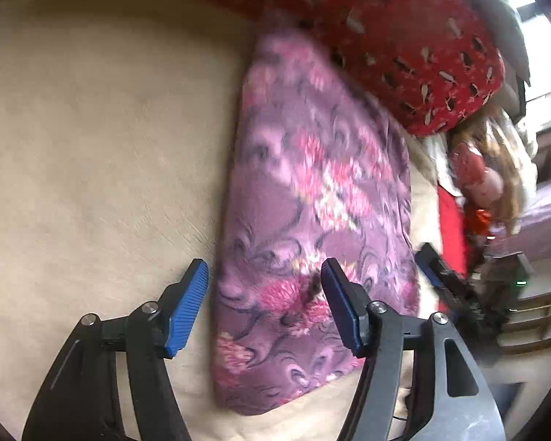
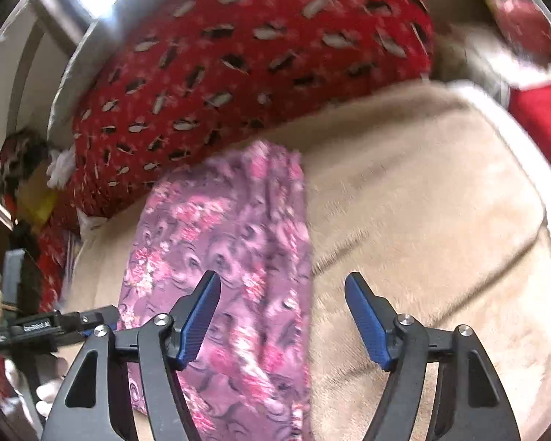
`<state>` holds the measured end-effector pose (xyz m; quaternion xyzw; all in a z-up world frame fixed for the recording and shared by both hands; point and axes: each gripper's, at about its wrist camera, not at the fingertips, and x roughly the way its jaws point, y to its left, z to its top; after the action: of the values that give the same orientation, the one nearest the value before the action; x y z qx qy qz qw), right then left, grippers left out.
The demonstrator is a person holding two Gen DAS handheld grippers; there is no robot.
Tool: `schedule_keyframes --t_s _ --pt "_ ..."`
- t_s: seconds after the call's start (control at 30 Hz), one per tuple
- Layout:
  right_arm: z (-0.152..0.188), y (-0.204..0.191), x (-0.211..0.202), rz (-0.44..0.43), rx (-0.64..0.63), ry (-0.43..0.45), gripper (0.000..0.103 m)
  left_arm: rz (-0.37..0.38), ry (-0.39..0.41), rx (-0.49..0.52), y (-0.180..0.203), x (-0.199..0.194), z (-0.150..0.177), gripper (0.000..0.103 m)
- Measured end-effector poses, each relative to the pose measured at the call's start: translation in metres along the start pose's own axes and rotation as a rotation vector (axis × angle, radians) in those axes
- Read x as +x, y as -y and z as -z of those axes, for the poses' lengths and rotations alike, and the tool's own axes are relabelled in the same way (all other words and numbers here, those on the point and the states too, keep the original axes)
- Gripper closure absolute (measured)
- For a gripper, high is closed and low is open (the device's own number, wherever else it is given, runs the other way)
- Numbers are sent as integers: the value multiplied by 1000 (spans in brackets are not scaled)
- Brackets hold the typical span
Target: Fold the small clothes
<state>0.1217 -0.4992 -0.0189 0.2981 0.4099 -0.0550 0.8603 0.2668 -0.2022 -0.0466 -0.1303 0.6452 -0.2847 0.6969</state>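
A purple cloth with pink flowers (image 1: pixel 312 198) lies flat as a long narrow strip on a beige fleece blanket (image 1: pixel 92 147). My left gripper (image 1: pixel 264 262) hovers open over the strip's near left edge, one blue pad over the blanket and the other over the cloth, with nothing pinched. In the right wrist view the same cloth (image 2: pixel 224 242) runs away from me. My right gripper (image 2: pixel 283 275) is open above its right edge and grips nothing. Each gripper shows in the other's view: the right gripper (image 1: pixel 452 283) beside the cloth, the left gripper (image 2: pixel 55 327) at the cloth's left side.
A red pillow with small dark and pale marks (image 2: pixel 246 58) lies along the far end of the cloth, touching it. The beige blanket (image 2: pixel 422 191) spreads wide to the right. Red fabric and a doll-like figure (image 1: pixel 485 176) sit beyond the blanket's edge.
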Motion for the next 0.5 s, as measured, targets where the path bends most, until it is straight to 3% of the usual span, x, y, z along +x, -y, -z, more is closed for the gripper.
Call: schedule_keyframes --t_s 0.03,0.1,0.13,0.33,0.37,0.4,0.47,0.5 --pt "1 5 6 -24 21 -23 30 28 -23 -18 -4 6 1 39" --pt "8 13 17 -115 49 -67 30 67 -16 -18 -3 7 2 24" --pt "10 12 19 -137 42 -73 30 73 -15 -11 1 6 3 22" --pt "0 -7 43 -165 11 -81 29 -23 22 37 20 11 -2 25" --pt "-1 -9 45 -156 8 -82 30 -56 38 51 25 9 -2 36" --pt "-2 -13 46 -143 -4 -79 36 -85 51 71 28 10 -2 53" --pt "0 -20 45 -119 -58 -72 54 -94 83 125 34 4 1 71" --pt "1 -25 41 -104 -95 -58 63 -88 98 136 35 0 2 74"
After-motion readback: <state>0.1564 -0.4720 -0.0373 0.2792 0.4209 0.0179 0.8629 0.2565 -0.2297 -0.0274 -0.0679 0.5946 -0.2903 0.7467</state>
